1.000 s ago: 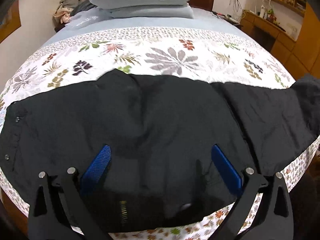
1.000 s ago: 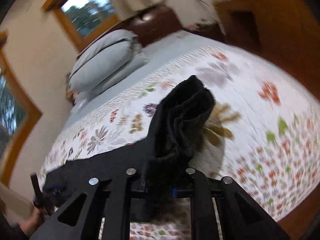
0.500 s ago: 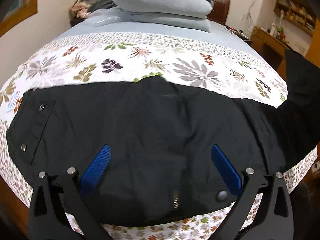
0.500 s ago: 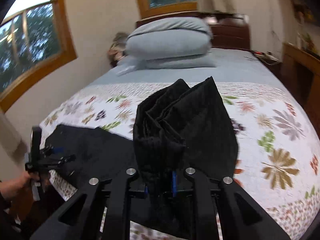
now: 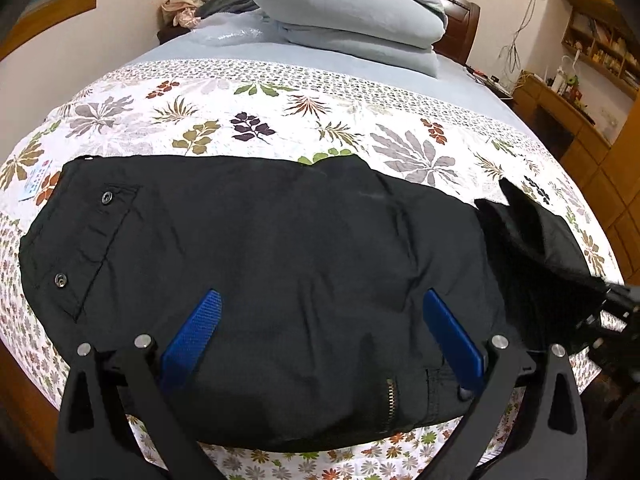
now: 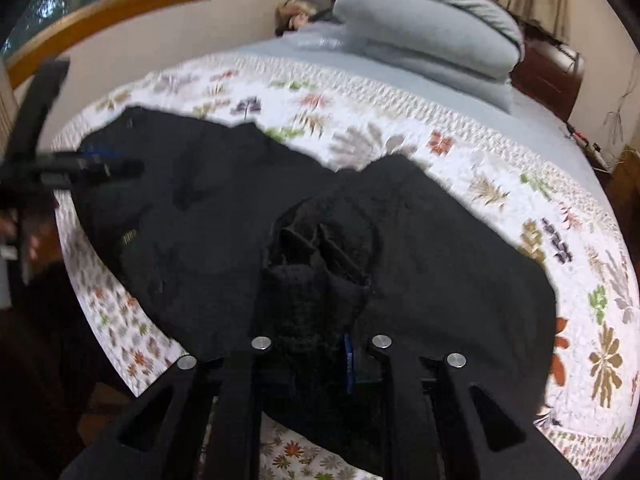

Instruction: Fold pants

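1. Bed (image 5: 60,52) filling both views, carrying a floral quilt (image 5: 304,108) over a blue sheet (image 5: 472,92).
2. Pants (image 5: 280,264), black, lying flat across the near part of the quilt, waist end toward the left of the left wrist view, with two snaps on a pocket flap and a brass zipper (image 5: 389,394) showing near the front edge.
3. Pillows (image 5: 352,4), grey-blue, stacked at the head of the bed, with a heap of clothes (image 5: 188,0) beside them against the wall.
4. Leg ends (image 6: 316,264) of the pants bunching up in a raised, folded wad over the flat part, just ahead of the right claw.
5. Left claw (image 5: 320,340) hovering over the pants with its blue pads (image 5: 192,336) spread wide, gripping nothing.
6. Right claw (image 6: 320,356) pinching the bunched leg fabric between its narrow pads, jaws beginning to open with the cloth between them; also showing at the right edge of the left wrist view, blurred.
7. Hand (image 6: 8,224) barely showing at the left edge of the right wrist view, too blurred for detail.
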